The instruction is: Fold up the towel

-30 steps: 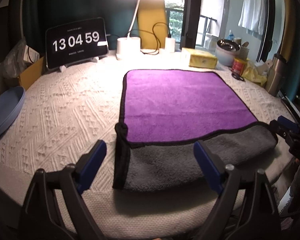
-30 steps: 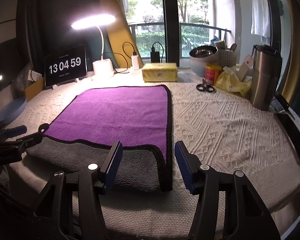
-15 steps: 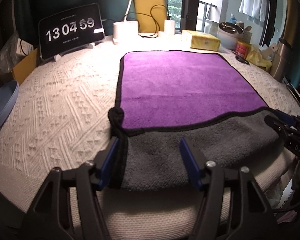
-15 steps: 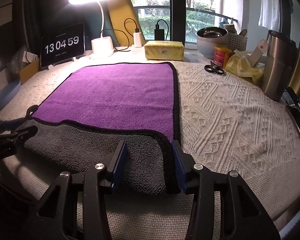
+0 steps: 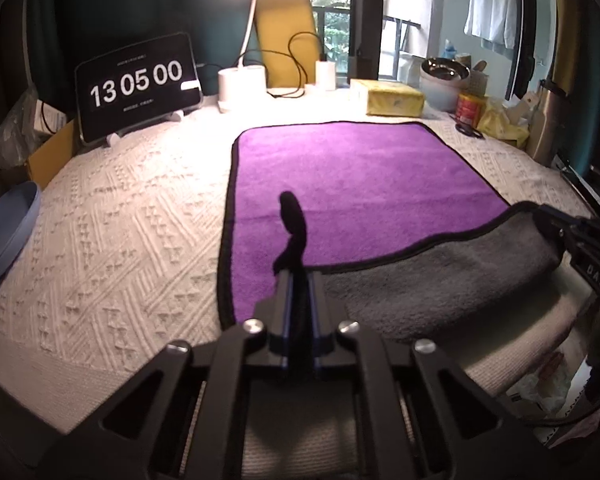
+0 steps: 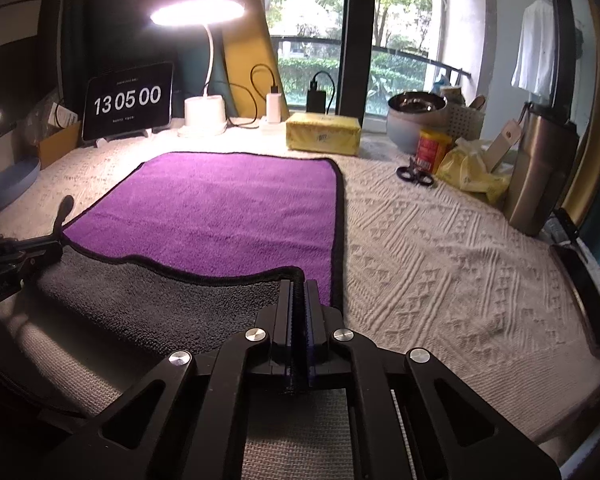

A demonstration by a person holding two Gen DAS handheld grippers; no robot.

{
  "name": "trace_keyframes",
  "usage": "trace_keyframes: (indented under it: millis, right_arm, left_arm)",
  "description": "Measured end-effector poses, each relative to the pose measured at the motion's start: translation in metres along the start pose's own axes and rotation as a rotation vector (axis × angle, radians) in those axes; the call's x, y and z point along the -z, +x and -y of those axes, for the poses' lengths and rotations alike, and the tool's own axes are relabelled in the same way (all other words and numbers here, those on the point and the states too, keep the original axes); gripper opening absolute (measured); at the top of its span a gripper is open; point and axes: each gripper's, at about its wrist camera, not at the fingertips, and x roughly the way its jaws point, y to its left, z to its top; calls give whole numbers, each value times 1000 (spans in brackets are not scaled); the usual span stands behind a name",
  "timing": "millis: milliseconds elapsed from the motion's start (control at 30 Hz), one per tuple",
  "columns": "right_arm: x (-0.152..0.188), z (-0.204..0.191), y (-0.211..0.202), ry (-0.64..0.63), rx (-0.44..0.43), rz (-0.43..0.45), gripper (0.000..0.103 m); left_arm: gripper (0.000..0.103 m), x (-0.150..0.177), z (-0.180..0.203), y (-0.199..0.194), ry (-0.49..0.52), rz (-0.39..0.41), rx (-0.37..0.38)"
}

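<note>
A purple towel (image 5: pixel 340 176) with a grey underside and black trim lies on the white knitted table cover (image 5: pixel 120 240); it also shows in the right wrist view (image 6: pixel 228 208). Its near edge is turned back, grey side up. My left gripper (image 5: pixel 298 280) is shut on the towel's near left corner, whose black hanging loop (image 5: pixel 294 220) sticks up past the fingers. My right gripper (image 6: pixel 299 286) is shut on the near right corner. Each gripper shows at the edge of the other's view.
At the back stand a clock tablet (image 5: pixel 138 84), a lit desk lamp (image 6: pixel 204 114), a yellow tissue pack (image 6: pixel 323 133), a steel bowl (image 6: pixel 416 110), a red can (image 6: pixel 432 150), scissors (image 6: pixel 414 176) and a metal tumbler (image 6: pixel 540 176). A blue plate (image 5: pixel 4 232) lies left.
Both grippers have moved forward onto the towel's near corners and shut on them. The corners are lifted slightly and the folded-back grey strip is pulled up.
</note>
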Motion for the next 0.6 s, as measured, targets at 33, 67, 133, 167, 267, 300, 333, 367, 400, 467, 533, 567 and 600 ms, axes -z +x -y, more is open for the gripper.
trace_keyframes:
  millis: [33,67,133,167,267,300,333,367,400,467,533,567,600]
  right_arm:
    - [-1,0,-2,-2,4,8,6]
    - [-1,1,-4,-3,6,16,6]
    - [-3,1,-8,2,2,34,6]
    - [-4,1,-12,2,-1,46,6]
    - [-8,0,-19,-2,-8,80,6]
    - [-10,0,-21,-1,-11,88,6]
    - [-11,0,-23,-1,-14,96,6]
    - [-13,-1,-24,-3,-16,102,6]
    - [-15,-1,-25,-7,-18,110,6]
    - [-20,-1,-28,-12,-21,127,6]
    - [-25,-1,-29,-10,-26,141,6]
    - [-29,1,-30,-8,-30,150,6]
    - [-32,2,-31,-7,-30,159,6]
  left_arm:
    - [7,-1,0,-1,1,4,-2]
    - [6,-1,0,-2,-1,9,0]
    - [6,-2,0,-5,-2,18,0]
    - [6,-3,0,-7,-2,26,1]
    - [5,-7,0,-14,-2,51,7]
    - [5,-8,0,-16,-4,59,10]
    - [5,-10,0,-18,-4,68,13]
    - [5,-12,0,-20,-3,75,15]
    - [5,-14,-1,-21,-3,81,19]
    - [4,-18,-2,-24,-6,94,27]
    - [4,-24,-5,-25,-18,101,34]
    - [4,-27,-7,-25,-27,102,39]
    - [4,-29,-9,-26,-36,103,42]
